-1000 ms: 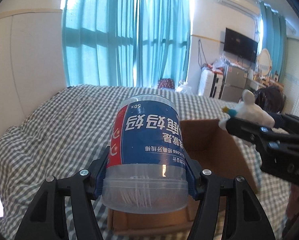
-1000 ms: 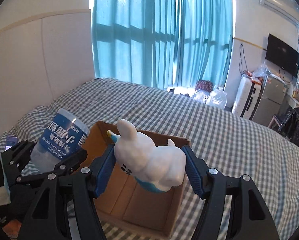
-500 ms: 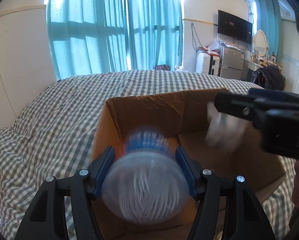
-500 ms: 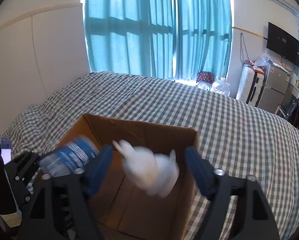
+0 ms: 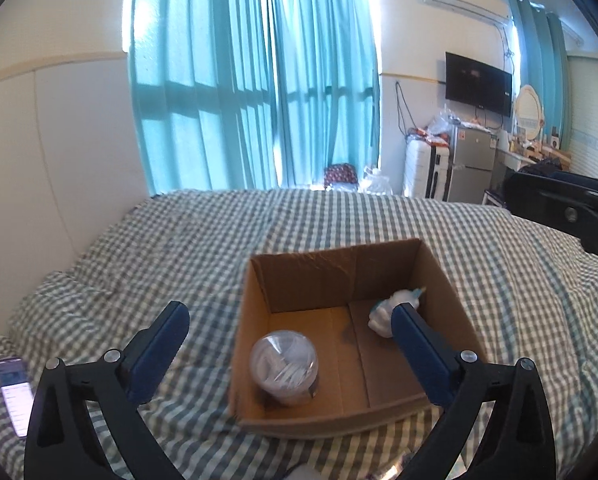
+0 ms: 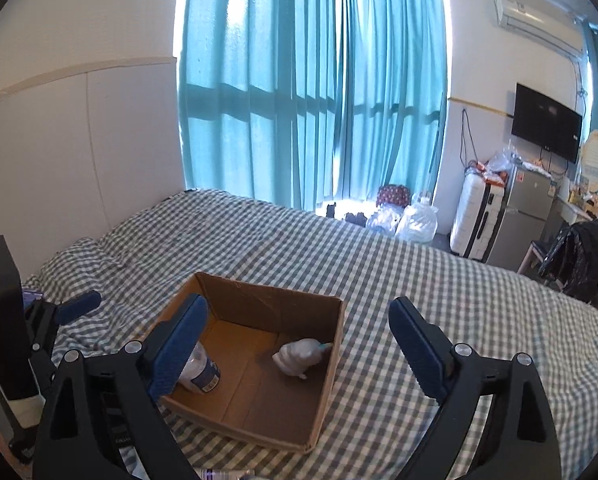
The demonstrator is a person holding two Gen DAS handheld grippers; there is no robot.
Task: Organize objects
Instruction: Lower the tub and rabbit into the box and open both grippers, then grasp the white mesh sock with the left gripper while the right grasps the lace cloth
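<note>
Left tongs (image 5: 289, 336) spread wide, nothing between the blue pads, hovering over the near left side of the box (image 5: 339, 276). Right tongs (image 6: 299, 340) same deal: wide apart, empty, up above the box. Only a black chunk of the right tongs visible at the right edge in the left view, and one blue pad of the left tongs at the left edge in the right view.

Box sitting open-topped on the bed (image 5: 179, 240), on the green-and-white checked cover. Tub (image 5: 285, 368) inside the box, upright in the near left corner, clear top full of white sticks, blue label lower down; seen from the right side (image 6: 201, 372), partly hidden behind the left pad. Toy (image 5: 391, 312) also inside, white with a bit of teal, lying on its side against the right wall toward the far corner, clearly apart from the tub. Same toy in the right view (image 6: 299, 356), touching the box floor near the right wall.

Phone (image 5: 15, 392) with lit screen lying on the bed at far left. Teal curtains (image 5: 259, 80) behind, TV (image 5: 479, 84) on the wall.
</note>
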